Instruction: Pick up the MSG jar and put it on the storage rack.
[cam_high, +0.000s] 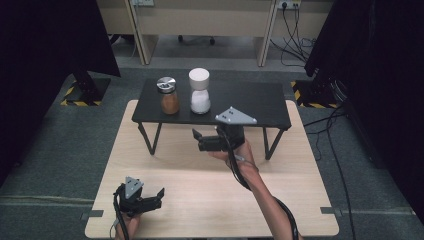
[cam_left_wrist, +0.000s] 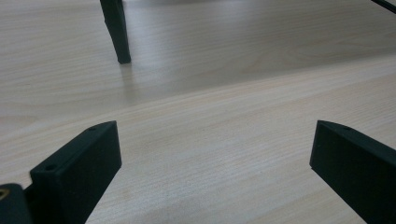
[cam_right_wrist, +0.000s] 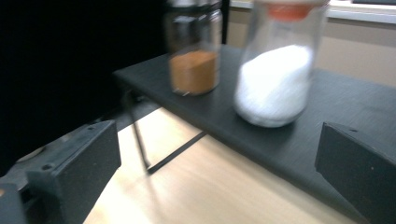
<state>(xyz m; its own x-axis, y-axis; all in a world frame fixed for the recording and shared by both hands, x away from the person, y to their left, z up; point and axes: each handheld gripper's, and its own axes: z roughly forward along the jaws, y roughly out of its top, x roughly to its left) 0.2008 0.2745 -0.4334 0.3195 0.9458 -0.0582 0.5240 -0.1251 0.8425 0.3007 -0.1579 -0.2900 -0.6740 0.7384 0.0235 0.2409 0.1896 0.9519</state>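
Two jars standing upright, side by side, on the black shelf (cam_high: 250, 102).

White jar (cam_high: 200, 92): clear waisted glass under a white cap, sitting on the shelf's front half; white grains are filling its lower bulb, the neck above showing clear. In the right gripper view (cam_right_wrist: 276, 70) an orange band is showing just under the cap. Spice jar (cam_high: 168, 96): shorter, straight-sided clear glass with a shiny metal lid, standing just left of the white jar, near but apart; orange-brown powder is filling roughly its lower half (cam_right_wrist: 194, 56). Both are resting level toward the shelf's left end, neither tilting.
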